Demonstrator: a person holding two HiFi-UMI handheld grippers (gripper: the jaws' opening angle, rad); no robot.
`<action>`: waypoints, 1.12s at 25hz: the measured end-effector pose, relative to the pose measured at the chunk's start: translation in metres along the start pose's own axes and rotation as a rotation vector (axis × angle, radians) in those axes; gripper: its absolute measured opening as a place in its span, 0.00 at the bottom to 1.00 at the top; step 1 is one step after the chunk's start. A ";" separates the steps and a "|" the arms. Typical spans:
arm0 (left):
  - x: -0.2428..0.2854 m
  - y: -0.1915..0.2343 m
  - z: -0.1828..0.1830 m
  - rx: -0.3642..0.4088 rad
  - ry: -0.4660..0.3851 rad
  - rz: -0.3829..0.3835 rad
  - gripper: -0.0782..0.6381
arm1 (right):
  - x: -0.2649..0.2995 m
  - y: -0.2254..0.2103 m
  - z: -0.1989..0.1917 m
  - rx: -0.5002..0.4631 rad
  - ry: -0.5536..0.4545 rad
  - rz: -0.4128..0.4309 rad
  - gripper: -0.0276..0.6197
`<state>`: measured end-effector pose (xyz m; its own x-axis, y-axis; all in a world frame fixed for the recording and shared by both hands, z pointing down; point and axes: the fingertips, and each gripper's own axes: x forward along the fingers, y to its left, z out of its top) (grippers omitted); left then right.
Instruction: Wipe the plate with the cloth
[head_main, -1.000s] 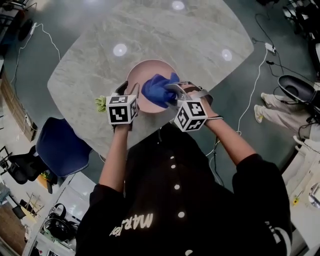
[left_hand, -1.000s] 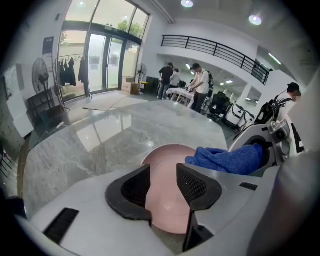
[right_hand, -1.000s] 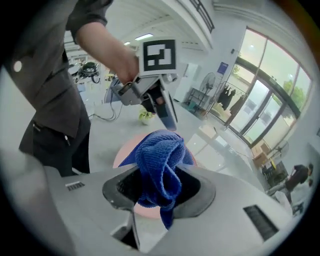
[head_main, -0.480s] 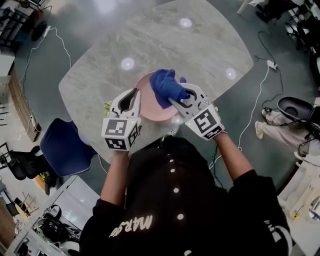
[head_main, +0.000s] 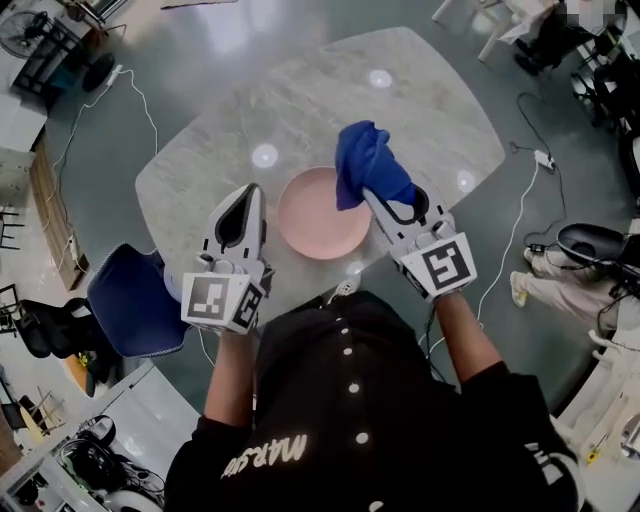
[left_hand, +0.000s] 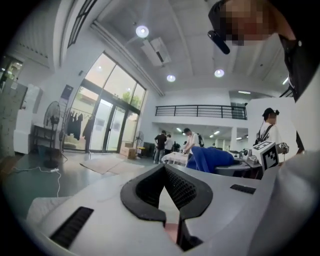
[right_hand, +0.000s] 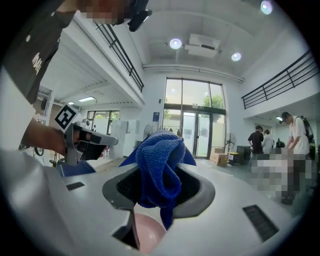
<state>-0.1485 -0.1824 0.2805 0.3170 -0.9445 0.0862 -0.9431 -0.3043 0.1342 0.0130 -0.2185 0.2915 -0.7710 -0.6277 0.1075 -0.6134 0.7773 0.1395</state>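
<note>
Left tongs (head_main: 249, 193) closed and empty, held level. Right tongs (head_main: 377, 197) clamped on the blue cloth (head_main: 366, 163), which hangs clear above the pink plate (head_main: 320, 214). The plate lies bare on the worktop (head_main: 300, 95). Wiping appears finished or paused. A second ago both tongs were low, with the cloth on the plate; both have since lifted.

Pink plate (head_main: 322, 212) flat, blue cloth (head_main: 368, 165) bunched aloft
</note>
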 end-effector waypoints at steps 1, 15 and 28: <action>-0.004 0.000 0.009 -0.010 -0.025 0.005 0.13 | -0.004 -0.005 0.007 0.011 -0.014 -0.022 0.27; -0.052 0.017 0.084 0.050 -0.196 0.104 0.13 | -0.051 -0.047 0.088 0.015 -0.239 -0.172 0.26; -0.088 0.051 0.088 0.122 -0.220 0.287 0.13 | -0.079 -0.083 0.084 0.035 -0.242 -0.289 0.26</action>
<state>-0.2339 -0.1254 0.1927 0.0219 -0.9933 -0.1131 -0.9996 -0.0238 0.0155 0.1103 -0.2299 0.1883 -0.5812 -0.7964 -0.1673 -0.8135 0.5736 0.0959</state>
